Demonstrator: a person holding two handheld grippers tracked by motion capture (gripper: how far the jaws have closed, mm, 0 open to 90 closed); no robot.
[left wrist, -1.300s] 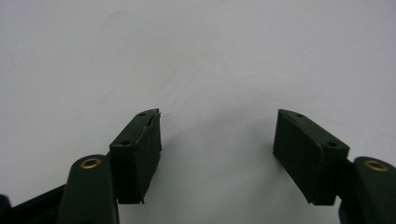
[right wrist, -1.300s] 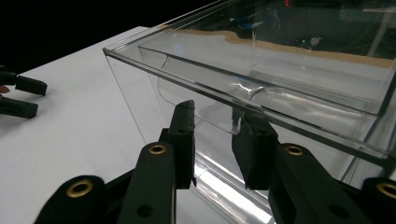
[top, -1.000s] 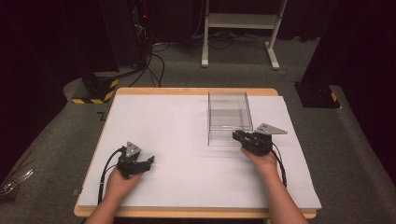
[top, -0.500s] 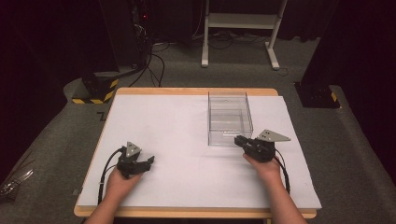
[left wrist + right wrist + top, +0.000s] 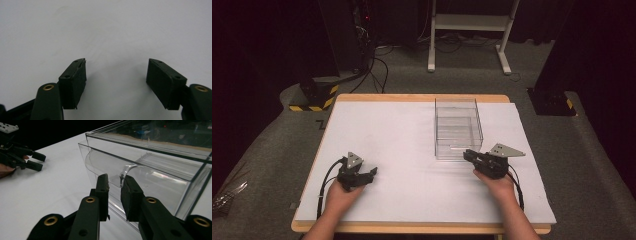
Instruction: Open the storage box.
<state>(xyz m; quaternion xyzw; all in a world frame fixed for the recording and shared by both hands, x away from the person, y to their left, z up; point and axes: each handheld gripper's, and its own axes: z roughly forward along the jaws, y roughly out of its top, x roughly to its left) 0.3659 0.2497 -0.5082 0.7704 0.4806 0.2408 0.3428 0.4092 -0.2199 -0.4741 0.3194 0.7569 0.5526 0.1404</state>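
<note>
White sheeting covers the wooden table [image 5: 412, 98], and the scene reads from left to right as follows. At the near left, the left black two-jaw gripper [image 5: 371, 173] rests low over bare white surface, held in the person's left hand [image 5: 341, 196]; in the left gripper view its jaws stand spread wide with nothing between them [image 5: 116, 72]. It appears again, far off, at the upper left of the right gripper view [image 5: 35, 161]. To the right of centre stands the clear rectangular plastic drawer box [image 5: 458, 127], upright on the sheet and empty as far as can be seen. Its front panel carries a small curved transparent pull tab [image 5: 127, 171], facing the person. Just in front of the box, the right black two-jaw gripper [image 5: 468, 155] points at that front; in the right gripper view its jaws are drawn close on either side of the tab [image 5: 115, 182], though whether they actually clamp it cannot be told. Judged from its thin, see-through walls, the box is probably light, rigid, smooth and rather slippery, and liable to slide on the sheet or crack under a hard squeeze. The pull tab offers the natural hold for drawing the drawer; the free gripper could steady the outer shell at a side wall.
</note>
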